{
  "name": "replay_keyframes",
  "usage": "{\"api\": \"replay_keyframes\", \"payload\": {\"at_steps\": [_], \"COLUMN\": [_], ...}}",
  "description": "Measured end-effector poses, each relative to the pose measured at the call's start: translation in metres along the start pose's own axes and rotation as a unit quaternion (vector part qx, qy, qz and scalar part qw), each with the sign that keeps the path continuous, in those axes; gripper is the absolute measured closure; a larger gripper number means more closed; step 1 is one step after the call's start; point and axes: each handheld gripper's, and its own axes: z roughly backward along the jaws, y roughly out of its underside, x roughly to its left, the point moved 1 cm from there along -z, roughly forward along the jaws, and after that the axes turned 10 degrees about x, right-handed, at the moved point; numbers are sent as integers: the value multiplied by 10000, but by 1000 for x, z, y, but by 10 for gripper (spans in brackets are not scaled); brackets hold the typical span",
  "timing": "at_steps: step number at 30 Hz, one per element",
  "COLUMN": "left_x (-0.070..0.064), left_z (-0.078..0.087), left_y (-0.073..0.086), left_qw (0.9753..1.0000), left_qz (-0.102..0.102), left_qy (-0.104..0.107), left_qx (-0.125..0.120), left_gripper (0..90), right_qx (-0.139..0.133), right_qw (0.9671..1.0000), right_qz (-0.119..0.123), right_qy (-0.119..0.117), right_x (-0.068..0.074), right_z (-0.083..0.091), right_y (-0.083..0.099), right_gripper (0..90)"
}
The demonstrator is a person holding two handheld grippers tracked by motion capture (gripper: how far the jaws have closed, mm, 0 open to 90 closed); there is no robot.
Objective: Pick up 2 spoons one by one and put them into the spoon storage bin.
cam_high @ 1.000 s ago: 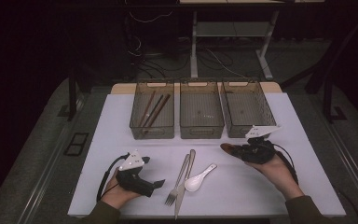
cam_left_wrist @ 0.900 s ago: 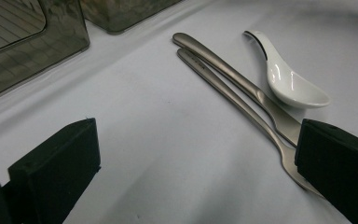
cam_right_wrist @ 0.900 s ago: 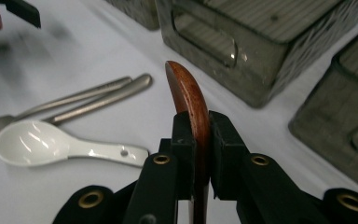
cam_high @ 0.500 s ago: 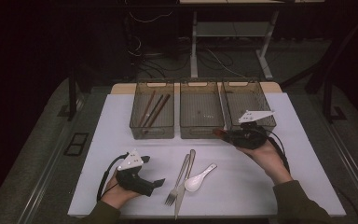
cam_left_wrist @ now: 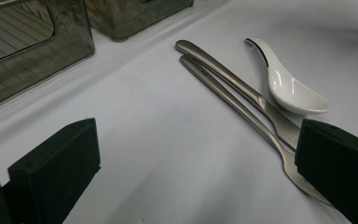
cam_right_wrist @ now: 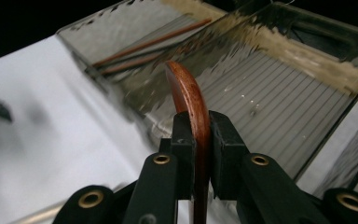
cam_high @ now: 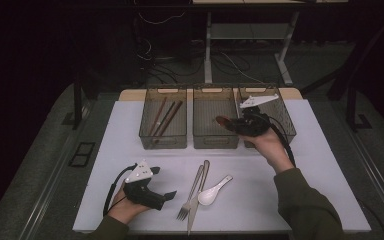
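My right gripper (cam_high: 233, 125) is shut on a brown wooden spoon (cam_high: 223, 121), held in the air over the right part of the middle bin (cam_high: 215, 140). In the right gripper view the spoon (cam_right_wrist: 189, 95) stands edge-on between the pads (cam_right_wrist: 224, 140) and points into that bin (cam_right_wrist: 279, 88). My left gripper (cam_high: 169, 196) rests open on the white mat at the front left, with nothing between its fingers (cam_left_wrist: 56, 163). Just to its right lie a metal fork (cam_high: 191, 194), a metal knife (cam_high: 200, 187) and a white ceramic spoon (cam_high: 211, 193), also seen as the white spoon (cam_left_wrist: 289, 88) in the left gripper view.
Three smoky plastic bins stand in a row at the back of the mat. The left bin (cam_high: 163, 139) holds several brown chopsticks (cam_high: 164, 116). The right bin (cam_high: 286, 120) is partly behind my right hand. Bare mat (cam_high: 325, 165) lies at the right.
My right gripper has lifted with the wooden spoon from the right side of the mat and moved away and leftward to above the middle bin. The left gripper has stayed put.
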Motion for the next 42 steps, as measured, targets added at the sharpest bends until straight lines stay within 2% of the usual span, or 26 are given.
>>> {"api": "replay_keyframes", "payload": {"at_steps": [5, 13, 20, 24, 30, 37, 42], "left_x": [-2, -4, -6, -7, -9, -9, -9], "left_z": [0, 0, 0, -1, -1, -1, -1], "left_y": [-1, -1, -2, -3, -3, -3, -3], "left_qw": [10000, 9999, 9999, 9999, 9998, 9998, 9998], "left_qz": [-70, -116, -131, -162, -197, -194, -203], "left_qy": [4, 14, 40, 43, 48, 51, 48], "left_qx": [32, 16, -21, -2, 13, 25, 33], "left_gripper": [0, 0, 0, 0, 0, 0, 0], "right_qx": [-44, -4, -41, -46, 28, 152, 258], "right_qw": [9999, 9998, 9996, 9997, 9994, 9993, 9988], "right_qz": [-123, -161, -256, -234, -340, -353, -414], "right_qy": [45, 144, 123, 102, 7, -16, 30], "right_x": [-7, -15, -22, -24, -29, -27, -26], "right_z": [-14, -39, -55, -63, -78, -91, -93], "right_y": [-22, -53, -71, -74, -72, -69, -67], "right_gripper": [805, 805, 805, 804, 804, 799, 684]}}
